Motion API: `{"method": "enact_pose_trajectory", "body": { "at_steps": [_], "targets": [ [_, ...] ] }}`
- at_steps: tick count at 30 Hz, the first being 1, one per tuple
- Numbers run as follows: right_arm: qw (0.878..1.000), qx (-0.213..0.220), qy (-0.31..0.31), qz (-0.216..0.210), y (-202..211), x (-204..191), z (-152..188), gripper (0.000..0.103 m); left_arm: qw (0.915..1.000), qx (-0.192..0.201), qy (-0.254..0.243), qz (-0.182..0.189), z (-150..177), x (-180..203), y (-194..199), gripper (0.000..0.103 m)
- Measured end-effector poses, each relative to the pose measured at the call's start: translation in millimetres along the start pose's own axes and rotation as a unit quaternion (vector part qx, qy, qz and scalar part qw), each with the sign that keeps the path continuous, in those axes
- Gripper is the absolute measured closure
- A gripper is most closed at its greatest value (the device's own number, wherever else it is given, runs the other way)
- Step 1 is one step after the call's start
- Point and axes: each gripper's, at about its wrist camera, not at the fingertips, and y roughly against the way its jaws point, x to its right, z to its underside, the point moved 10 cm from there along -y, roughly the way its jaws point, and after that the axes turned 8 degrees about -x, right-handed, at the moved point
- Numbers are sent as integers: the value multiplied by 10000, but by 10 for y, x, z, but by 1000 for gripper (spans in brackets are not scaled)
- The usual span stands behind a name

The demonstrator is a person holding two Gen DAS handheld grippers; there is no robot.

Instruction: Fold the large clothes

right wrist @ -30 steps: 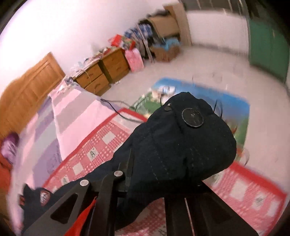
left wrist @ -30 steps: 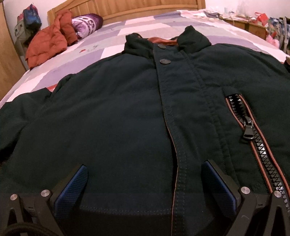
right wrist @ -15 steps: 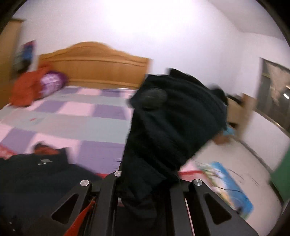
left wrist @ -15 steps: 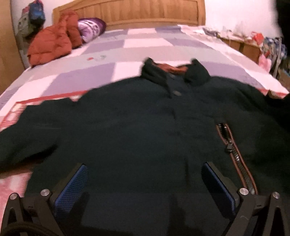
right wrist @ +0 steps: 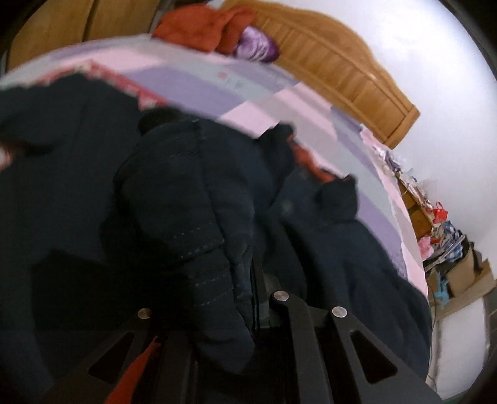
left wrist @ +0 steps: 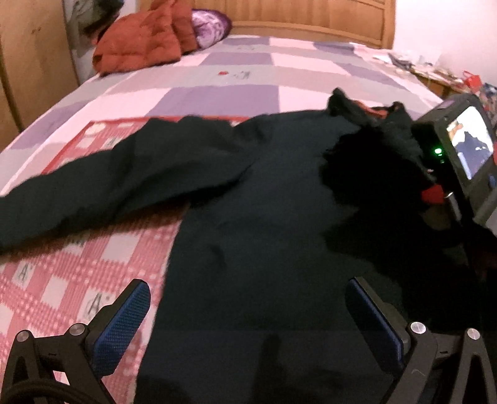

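Across the bed (left wrist: pixel 236 93) with its checked cover, a dark jacket (left wrist: pixel 264 217) lies spread front up, one sleeve (left wrist: pixel 102 183) stretched out to the left side. Near the headboard sit a rust-red coat (left wrist: pixel 139 43) and a purple pillow (left wrist: pixel 208 26). Over the jacket's hem, the left gripper (left wrist: pixel 248 314) hovers with fingers wide apart. Above the jacket's chest, the right gripper (right wrist: pixel 257 298) is clamped on the other sleeve's cuff (right wrist: pixel 198 223).

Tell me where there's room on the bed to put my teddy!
Free: the purple-checked quilt between the dark jacket and headboard; also the red-checked blanket below the outstretched sleeve. Crowded: the orange coat and purple pillow fill the far-left corner.
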Motion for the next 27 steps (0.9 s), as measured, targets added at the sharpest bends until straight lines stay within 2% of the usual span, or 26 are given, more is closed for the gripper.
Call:
{"method": "enact_pose_trajectory", "body": {
  "at_steps": [3, 8, 11, 15, 17, 19, 20, 21, 22, 24, 27],
  "targets": [
    [9998, 8, -188, 64, -11, 3, -33, 93, 9998, -76, 158, -3, 80, -82, -50, 0],
    [9969, 415, -664, 106, 74, 70, -322, 93, 9996, -84, 260, -11, 117, -86, -56, 0],
    [9948, 303, -942, -241, -44, 37, -439, 92, 9998, -39, 194, -34, 75, -35, -58, 0],
    [9959, -161, -616, -644, -286, -219, -299, 83, 9999, -12, 162, -57, 0, 40, -90, 0],
    [9952, -85, -549, -801, -224, -228, -259, 79, 9998, -30, 194, -61, -27, 87, -129, 0],
    [9953, -169, -481, -824, -178, -239, -190, 67, 9996, -82, 253, -47, -51, 141, -177, 0],
    [9954, -150, -341, -880, -144, -278, -159, 45, 9995, -109, 295, -45, -67, 167, -201, 0],
    [9943, -92, -287, -1022, -122, -286, -156, 13, 9993, -121, 339, -32, -89, 195, -216, 0],
    [9924, -46, -217, -1209, -65, -347, -129, 0, 9993, -125, 361, -20, -106, 215, -221, 0],
    [9921, 97, -97, -1247, 16, -397, -103, 0, 9992, -101, 398, -26, -160, 258, -223, 0],
    [9877, 422, -339, -1466, 264, -314, -79, 0, 9991, -85, 403, -33, -233, 329, -219, 0]
  ]
}}
